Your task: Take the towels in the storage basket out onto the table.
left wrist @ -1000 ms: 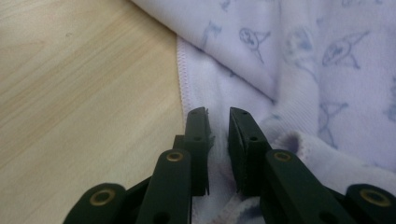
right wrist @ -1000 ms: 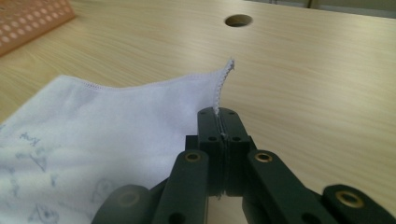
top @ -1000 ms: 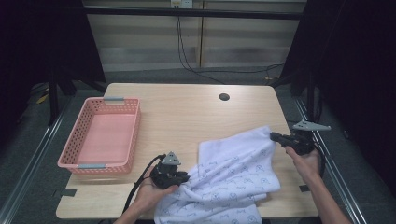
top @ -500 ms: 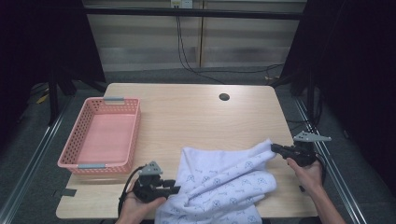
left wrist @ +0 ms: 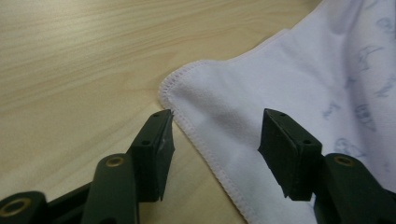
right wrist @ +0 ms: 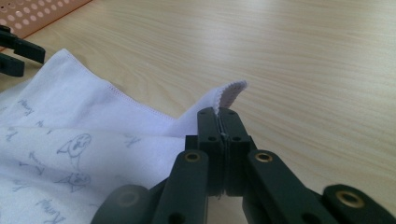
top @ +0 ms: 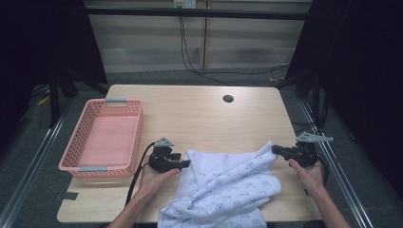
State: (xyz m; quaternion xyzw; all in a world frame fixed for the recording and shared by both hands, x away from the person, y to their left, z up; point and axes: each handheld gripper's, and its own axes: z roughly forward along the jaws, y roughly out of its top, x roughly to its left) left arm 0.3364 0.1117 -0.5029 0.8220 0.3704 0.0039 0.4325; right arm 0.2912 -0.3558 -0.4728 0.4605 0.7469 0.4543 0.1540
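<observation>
Step in hand: spreading the white printed cloth point(top: 228, 190), which lies rumpled on the pale wooden table point(top: 199, 114), right of the pink perforated plastic basket point(top: 107, 137). Right gripper point(right wrist: 218, 114) is clamped on a hemmed corner. Left gripper point(left wrist: 215, 135) stands agape astride the opposite corner; closing there likely comes next. Beyond the table, dark curtains and cables.

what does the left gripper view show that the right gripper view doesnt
Left gripper view: the left gripper with jaws open, straddling the stitched corner of the white printed cloth, which lies flat and unpinched on the table.

Right gripper view: the right gripper shut on a cloth corner that curls up above its tips, a strip of the pink basket, and the left gripper's jaws at the far edge.

Both: the same cloth with its hemmed edge, resting on the wooden table.
</observation>
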